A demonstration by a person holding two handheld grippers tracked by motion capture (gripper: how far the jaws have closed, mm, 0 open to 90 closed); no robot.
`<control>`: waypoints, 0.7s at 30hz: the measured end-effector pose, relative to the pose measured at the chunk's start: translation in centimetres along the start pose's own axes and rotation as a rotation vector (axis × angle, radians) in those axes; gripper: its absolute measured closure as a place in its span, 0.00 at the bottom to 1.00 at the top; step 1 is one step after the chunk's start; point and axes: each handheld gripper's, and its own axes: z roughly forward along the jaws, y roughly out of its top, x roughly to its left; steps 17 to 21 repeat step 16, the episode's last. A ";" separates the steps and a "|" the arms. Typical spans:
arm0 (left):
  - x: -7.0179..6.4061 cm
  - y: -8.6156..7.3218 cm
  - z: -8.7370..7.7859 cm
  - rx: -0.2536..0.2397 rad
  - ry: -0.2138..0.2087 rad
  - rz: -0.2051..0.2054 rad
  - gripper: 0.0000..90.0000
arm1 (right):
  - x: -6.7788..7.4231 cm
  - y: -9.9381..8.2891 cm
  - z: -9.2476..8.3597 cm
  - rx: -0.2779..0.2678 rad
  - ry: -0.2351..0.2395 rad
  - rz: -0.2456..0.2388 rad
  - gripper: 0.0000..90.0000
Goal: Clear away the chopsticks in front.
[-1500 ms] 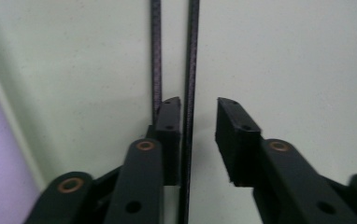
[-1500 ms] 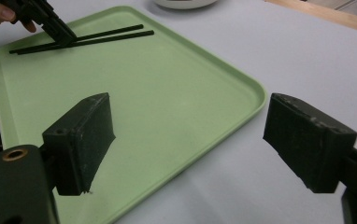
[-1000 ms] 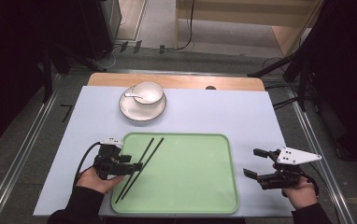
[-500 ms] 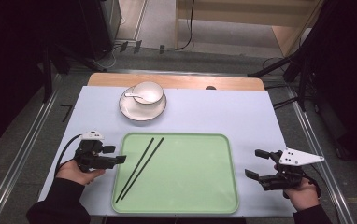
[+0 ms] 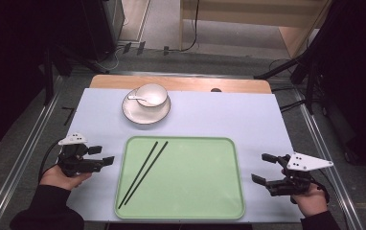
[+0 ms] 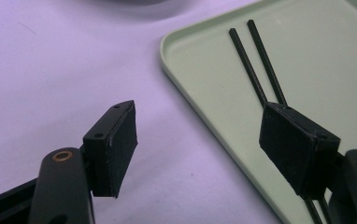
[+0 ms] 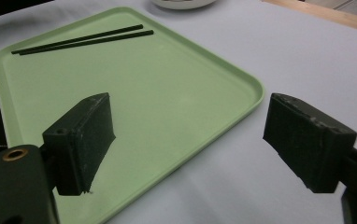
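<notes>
I see the two black chopsticks (image 5: 143, 171) lying side by side on the left part of the green tray (image 5: 190, 191), slanting from its near left corner toward the far middle. My left gripper (image 5: 102, 161) sits low over the bench (image 5: 229, 115) just left of the tray, jaws apart and empty. My right gripper (image 5: 261, 168) is held off the tray's right edge, jaws wide and empty, pointing left.

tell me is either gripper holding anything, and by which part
Nothing is held. The left gripper and right gripper are both open and empty; the chopsticks lie on the tray.
</notes>
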 end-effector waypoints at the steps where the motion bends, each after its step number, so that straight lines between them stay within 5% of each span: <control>1: 0.1 0.0 -0.1 -0.005 0.002 0.000 0.31 | 0.0 0.0 0.0 -0.001 0.000 -0.002 0.18; 21: 0.3 -0.3 -0.5 -0.025 0.003 -0.001 0.28 | 0.0 0.0 0.0 0.002 0.000 0.001 0.18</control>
